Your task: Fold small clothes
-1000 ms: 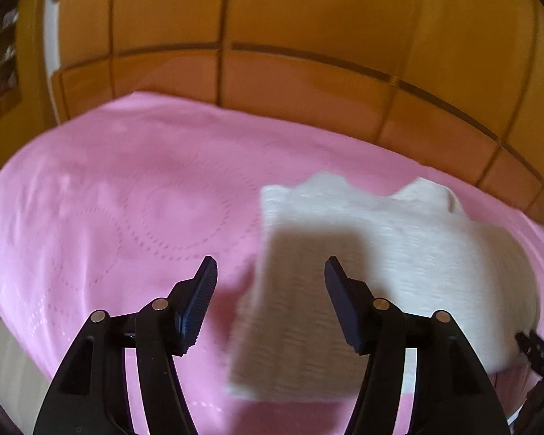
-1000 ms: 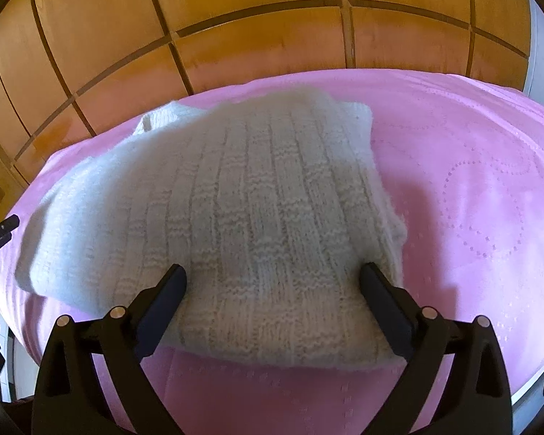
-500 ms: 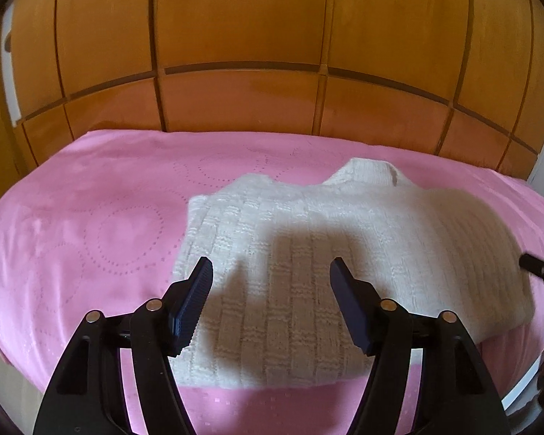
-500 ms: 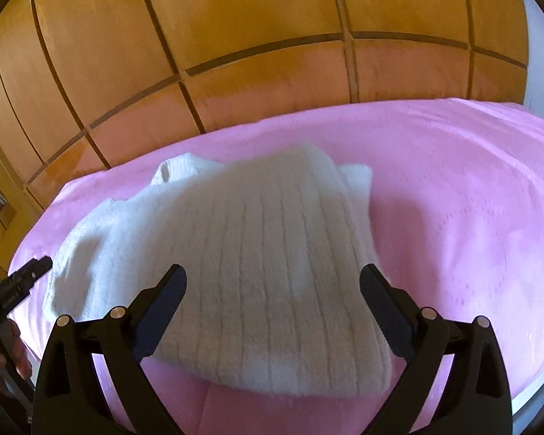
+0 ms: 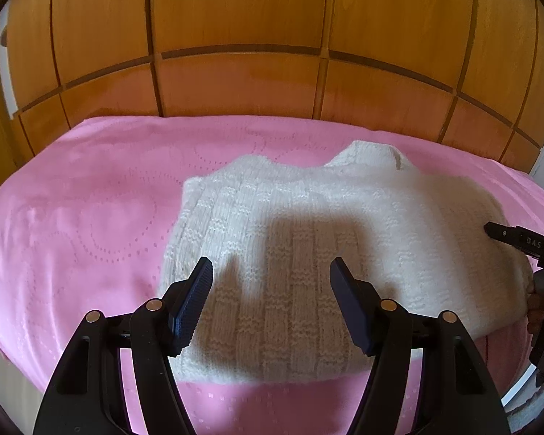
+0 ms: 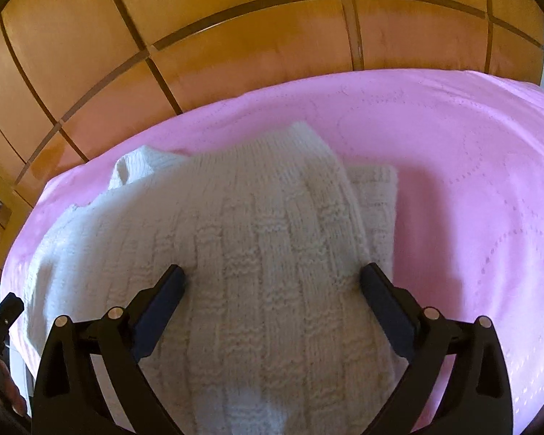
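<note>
While the pink bed cover (image 5: 90, 195) spreads wide beyond both tools, the white knitted sweater (image 5: 308, 239) lies on it partly folded, directly ahead of the left gripper (image 5: 270, 304) and under the right gripper (image 6: 272, 301). Both have their jaws spread apart and hold nothing. To fold well, I think each gripper should pinch only one edge layer near its own side, then lift evenly so the knit does not bunch.
</note>
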`<state>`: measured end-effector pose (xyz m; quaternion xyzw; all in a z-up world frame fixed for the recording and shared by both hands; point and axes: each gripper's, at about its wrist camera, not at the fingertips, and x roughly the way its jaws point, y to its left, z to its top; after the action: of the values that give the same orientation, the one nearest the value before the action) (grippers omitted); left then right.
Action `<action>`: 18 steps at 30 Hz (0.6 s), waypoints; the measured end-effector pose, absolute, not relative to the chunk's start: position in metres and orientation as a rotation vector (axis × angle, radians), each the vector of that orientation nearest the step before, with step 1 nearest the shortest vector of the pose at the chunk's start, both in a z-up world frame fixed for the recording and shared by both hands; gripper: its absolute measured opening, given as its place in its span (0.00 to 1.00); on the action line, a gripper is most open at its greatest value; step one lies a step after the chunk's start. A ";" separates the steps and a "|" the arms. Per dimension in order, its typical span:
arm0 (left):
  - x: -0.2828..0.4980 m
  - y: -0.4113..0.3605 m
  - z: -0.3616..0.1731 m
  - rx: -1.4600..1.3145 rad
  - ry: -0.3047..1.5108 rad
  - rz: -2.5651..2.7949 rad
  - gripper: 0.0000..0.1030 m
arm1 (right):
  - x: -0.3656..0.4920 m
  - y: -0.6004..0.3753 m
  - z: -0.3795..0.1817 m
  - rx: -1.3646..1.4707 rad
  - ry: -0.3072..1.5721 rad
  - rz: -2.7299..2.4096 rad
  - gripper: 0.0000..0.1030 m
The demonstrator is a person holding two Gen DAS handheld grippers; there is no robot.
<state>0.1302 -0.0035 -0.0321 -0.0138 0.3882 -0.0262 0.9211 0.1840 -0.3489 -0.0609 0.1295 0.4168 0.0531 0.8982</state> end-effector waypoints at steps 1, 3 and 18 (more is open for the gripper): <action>0.131 -0.003 -0.033 -0.030 0.799 -0.052 0.64 | 0.184 -0.348 -0.061 0.261 0.862 0.110 0.96; 0.132 -0.004 -0.034 -0.029 0.804 -0.053 0.64 | 0.183 -0.347 -0.061 0.255 0.857 0.111 0.96; 0.140 -0.008 -0.035 -0.010 0.810 -0.053 0.64 | 0.176 -0.416 -0.069 0.490 0.882 0.068 0.96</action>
<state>0.1400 -0.0078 -0.0353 -0.0050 0.3940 -0.0258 0.9187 0.1759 -0.4160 -0.0690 0.2348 0.4227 0.0327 0.8747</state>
